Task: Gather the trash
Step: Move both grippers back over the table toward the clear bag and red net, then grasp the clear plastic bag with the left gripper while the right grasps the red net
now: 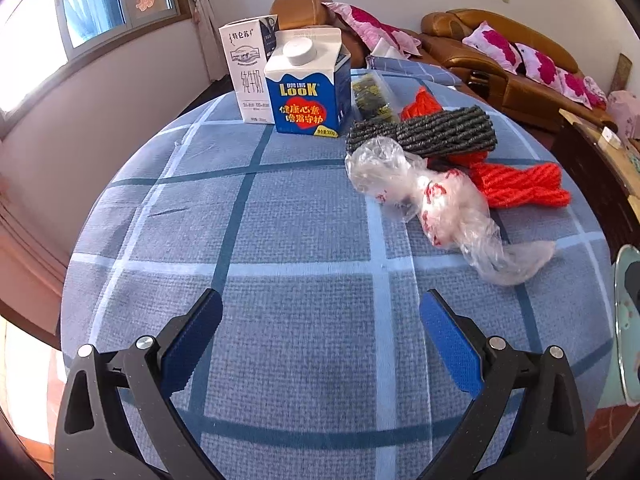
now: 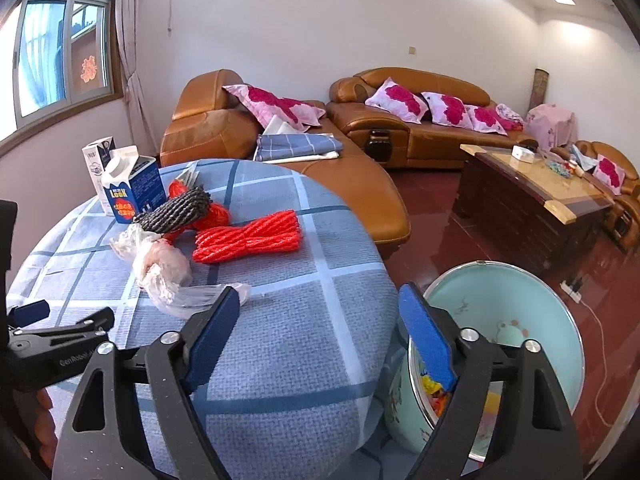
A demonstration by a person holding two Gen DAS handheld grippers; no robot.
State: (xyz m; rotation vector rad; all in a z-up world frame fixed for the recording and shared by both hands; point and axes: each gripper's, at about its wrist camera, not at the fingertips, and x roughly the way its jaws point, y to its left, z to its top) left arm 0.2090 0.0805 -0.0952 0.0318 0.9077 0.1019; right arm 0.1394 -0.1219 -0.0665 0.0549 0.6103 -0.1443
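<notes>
Left gripper [image 1: 322, 312]: blue-padded jaws spread wide over bare cloth, nothing between them
Right gripper [image 2: 320, 306]: jaws apart and empty, at the table edge above the pale green enamel bin [image 2: 560, 320]
Table [image 1: 280, 220]: round, blue checked cloth
Trash: crumpled clear plastic bag with red print [image 1: 432, 200] near centre; red foam netting [image 1: 520, 184] and dark grey foam netting [image 1: 432, 132] just behind
Cartons: blue carton marked "LooK" [image 1: 306, 88]; white milk carton [image 1: 246, 68], Chinese print, beside it at far edge
</notes>
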